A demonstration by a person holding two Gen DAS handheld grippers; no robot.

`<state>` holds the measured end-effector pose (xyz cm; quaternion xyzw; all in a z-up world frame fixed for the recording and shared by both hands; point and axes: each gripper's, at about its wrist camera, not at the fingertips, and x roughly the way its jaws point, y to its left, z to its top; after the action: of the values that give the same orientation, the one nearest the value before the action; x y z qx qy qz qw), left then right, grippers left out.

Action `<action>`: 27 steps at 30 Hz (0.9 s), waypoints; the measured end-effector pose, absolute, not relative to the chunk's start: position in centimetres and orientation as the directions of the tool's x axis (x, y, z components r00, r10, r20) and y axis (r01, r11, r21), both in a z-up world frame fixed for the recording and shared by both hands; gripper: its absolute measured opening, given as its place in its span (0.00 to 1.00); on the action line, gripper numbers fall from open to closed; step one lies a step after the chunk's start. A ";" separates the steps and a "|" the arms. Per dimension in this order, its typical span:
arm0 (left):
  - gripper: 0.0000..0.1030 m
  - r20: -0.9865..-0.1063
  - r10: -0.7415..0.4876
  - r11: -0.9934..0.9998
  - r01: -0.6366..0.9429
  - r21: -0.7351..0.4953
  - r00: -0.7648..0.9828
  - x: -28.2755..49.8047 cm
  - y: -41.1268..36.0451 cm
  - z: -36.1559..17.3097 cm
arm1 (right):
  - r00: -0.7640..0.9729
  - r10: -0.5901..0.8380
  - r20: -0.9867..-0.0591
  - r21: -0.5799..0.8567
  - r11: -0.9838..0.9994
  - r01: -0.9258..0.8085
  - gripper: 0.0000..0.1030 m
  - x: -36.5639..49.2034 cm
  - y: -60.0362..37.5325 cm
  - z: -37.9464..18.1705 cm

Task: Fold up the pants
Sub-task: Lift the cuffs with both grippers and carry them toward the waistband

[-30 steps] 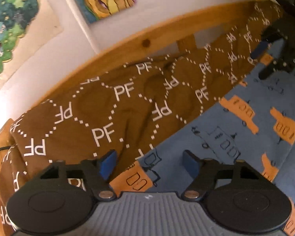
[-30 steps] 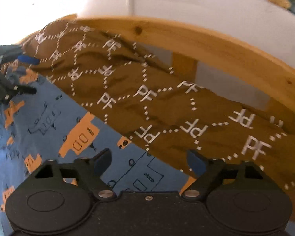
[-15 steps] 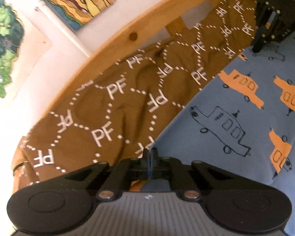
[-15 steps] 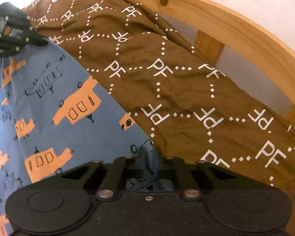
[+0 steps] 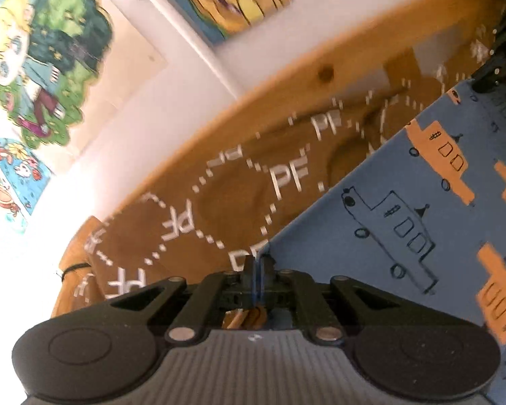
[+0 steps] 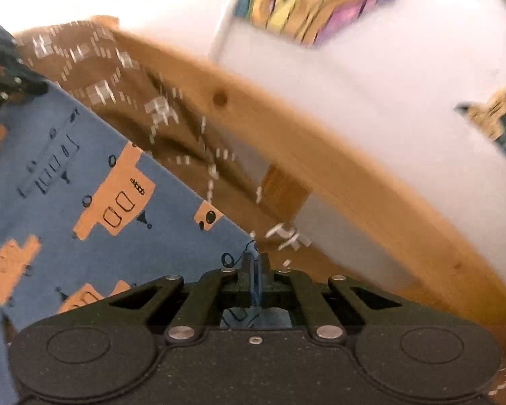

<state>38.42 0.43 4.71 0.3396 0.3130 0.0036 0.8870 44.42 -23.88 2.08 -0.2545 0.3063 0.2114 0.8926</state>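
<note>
A brown blanket (image 5: 219,209) printed with white letters lies against a wooden bed rail (image 5: 320,77). In front of the rail, blue pants (image 5: 404,209) with orange vehicles stretch taut between the left gripper (image 5: 255,270) and right gripper (image 6: 254,266), each pinched tight on one pant corner.

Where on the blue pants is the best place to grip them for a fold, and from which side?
At the two corners of the straight far edge of the blue pants, coming in from the near side over the cloth. That edge lies taut and flat against the brown blanket, so corners pinch cleanly. The left gripper and right gripper are shut on just those corners.
</note>
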 end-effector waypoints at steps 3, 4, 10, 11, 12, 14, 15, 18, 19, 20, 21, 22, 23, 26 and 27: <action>0.17 -0.544 0.234 0.753 0.204 0.625 0.806 38.6 0.4 4.2 | 0.725 0.194 -0.661 -0.327 0.795 -0.511 0.03 44.9 -23.2 0.0; 0.20 -0.540 0.233 0.755 0.200 0.625 0.809 38.6 0.5 4.5 | 0.733 0.194 -0.652 -0.324 0.803 -0.500 0.03 44.9 -23.2 -0.2; 0.74 -0.543 0.082 0.839 0.237 0.490 0.836 36.8 3.0 7.3 | 0.767 0.269 -0.582 -0.288 0.814 -0.504 0.65 44.2 -24.1 1.3; 0.74 -0.548 0.055 0.843 0.255 0.474 0.835 36.4 3.6 7.8 | 0.753 0.309 -0.581 -0.260 0.806 -0.531 0.69 44.2 -24.3 1.7; 0.75 -0.551 0.038 0.841 0.271 0.468 0.834 36.2 4.0 8.1 | 0.739 0.343 -0.580 -0.237 0.797 -0.556 0.69 44.3 -24.4 2.1; 0.76 -0.561 0.009 0.831 0.306 0.465 0.828 35.9 5.0 8.5 | 0.712 0.393 -0.582 -0.214 0.771 -0.600 0.73 44.8 -24.1 2.9; 0.76 -0.569 -0.001 0.828 0.320 0.461 0.822 35.8 5.5 8.6 | 0.696 0.412 -0.588 -0.209 0.754 -0.623 0.76 44.9 -23.7 3.0; 0.76 -0.603 -0.024 0.830 0.352 0.432 0.797 35.9 6.5 8.7 | 0.657 0.432 -0.618 -0.229 0.701 -0.676 0.76 45.8 -21.5 2.8; 0.75 -0.612 -0.018 0.827 0.356 0.435 0.791 35.9 6.7 8.6 | 0.649 0.426 -0.631 -0.235 0.691 -0.683 0.75 46.2 -21.1 2.7; 0.73 -0.622 -0.005 0.818 0.361 0.447 0.783 36.1 6.6 8.4 | 0.639 0.418 -0.646 -0.237 0.685 -0.689 0.72 46.7 -20.5 2.3; 0.65 -0.629 0.006 0.809 0.366 0.460 0.778 36.2 6.5 8.1 | 0.631 0.407 -0.660 -0.237 0.684 -0.690 0.70 46.8 -19.9 1.9; 0.60 -0.637 0.017 0.799 0.373 0.472 0.771 36.3 6.4 7.8 | 0.627 0.396 -0.671 -0.237 0.686 -0.688 0.69 47.0 -19.7 1.5; 0.47 -0.644 0.031 0.791 0.376 0.484 0.764 36.3 6.2 7.5 | 0.626 0.384 -0.679 -0.240 0.690 -0.683 0.68 47.4 -19.5 1.2; 0.15 -0.676 0.072 0.764 0.396 0.510 0.733 36.7 5.7 6.4 | 0.606 0.372 -0.703 -0.213 0.702 -0.679 0.65 48.2 -19.7 0.4; 0.09 -0.680 0.075 0.755 0.404 0.517 0.730 36.6 5.6 6.2 | 0.601 0.371 -0.708 -0.206 0.706 -0.678 0.59 48.4 -19.7 0.3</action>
<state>36.62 5.58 6.17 0.3371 0.3553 -0.0950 0.8667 48.41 -19.72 0.26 -0.2345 0.3275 0.3035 0.8635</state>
